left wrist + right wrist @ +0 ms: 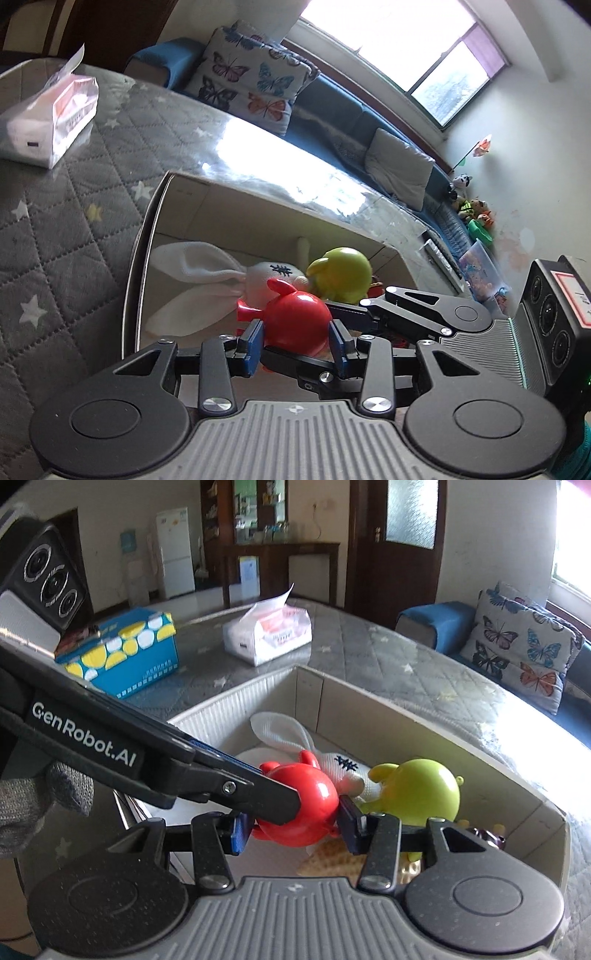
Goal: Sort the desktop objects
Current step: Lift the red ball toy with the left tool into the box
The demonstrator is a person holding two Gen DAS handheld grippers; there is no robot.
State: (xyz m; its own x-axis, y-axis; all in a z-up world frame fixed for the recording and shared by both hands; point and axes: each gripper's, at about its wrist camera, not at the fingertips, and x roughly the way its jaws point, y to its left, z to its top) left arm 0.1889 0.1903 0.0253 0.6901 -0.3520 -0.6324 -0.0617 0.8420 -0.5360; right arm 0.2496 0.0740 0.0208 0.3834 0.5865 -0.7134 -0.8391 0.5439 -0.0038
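Quilted grey table — blue sofa, butterfly cushion behind.

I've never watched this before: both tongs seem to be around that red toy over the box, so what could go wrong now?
1. Both the left tongs and right tongs crowd the red toy; they could knock each other.
2. The toy is round and glossy, so it may slip out.
3. If dropped, it could bump the green toy or white plush rabbit in the cardboard box.
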